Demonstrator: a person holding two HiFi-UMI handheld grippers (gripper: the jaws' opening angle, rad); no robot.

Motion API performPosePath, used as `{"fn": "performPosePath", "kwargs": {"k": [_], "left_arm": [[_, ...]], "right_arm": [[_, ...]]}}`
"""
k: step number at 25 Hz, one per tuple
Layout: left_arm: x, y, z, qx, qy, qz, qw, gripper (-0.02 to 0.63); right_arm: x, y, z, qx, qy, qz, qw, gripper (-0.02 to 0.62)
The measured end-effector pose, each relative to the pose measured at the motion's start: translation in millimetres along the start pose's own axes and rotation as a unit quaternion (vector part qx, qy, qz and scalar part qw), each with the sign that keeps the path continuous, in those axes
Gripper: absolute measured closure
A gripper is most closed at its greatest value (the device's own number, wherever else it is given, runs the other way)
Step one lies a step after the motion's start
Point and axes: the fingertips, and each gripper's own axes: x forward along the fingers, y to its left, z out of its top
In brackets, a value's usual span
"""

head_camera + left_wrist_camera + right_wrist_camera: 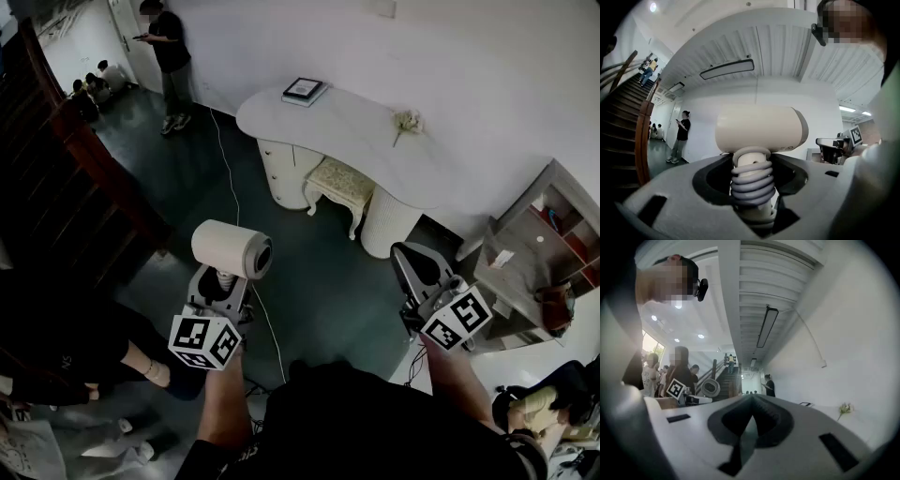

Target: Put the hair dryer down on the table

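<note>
A cream hair dryer (232,248) stands upright in my left gripper (222,286), held above the dark floor. In the left gripper view the jaws are shut on its handle (751,180), which has grey cord coiled round it, and the barrel (759,129) lies across above them. My right gripper (419,267) hangs at the right with nothing in it. Its jaws meet at their tips in the right gripper view (751,401). The white curved table (356,127) stands further off, against the wall.
On the table lie a framed picture (304,90) and a small flower (407,121). A padded stool (342,183) stands under it. A cable (230,178) runs over the floor. A person (169,47) stands at the back, dark stairs (66,169) are left, and a shelf (539,253) is right.
</note>
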Motion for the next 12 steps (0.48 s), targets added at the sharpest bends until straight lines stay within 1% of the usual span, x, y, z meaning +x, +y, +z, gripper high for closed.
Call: {"fn": "performPosePath", "kwargs": {"k": [7,12], "left_arm": [[12.3,-11.0,-0.2,0.011,0.005,0.000,0.9999,0.373],[11.7,-17.9,0.2,0.006,0.005,0.002,1.0000,0.373]], "right_arm": [[-2.4,-9.5,-5.0,0.011,-0.004,0.007,1.000,0.592],[-8.7,-13.1,-4.0,0.015,-0.007,0.012,1.000,0.592]]}}
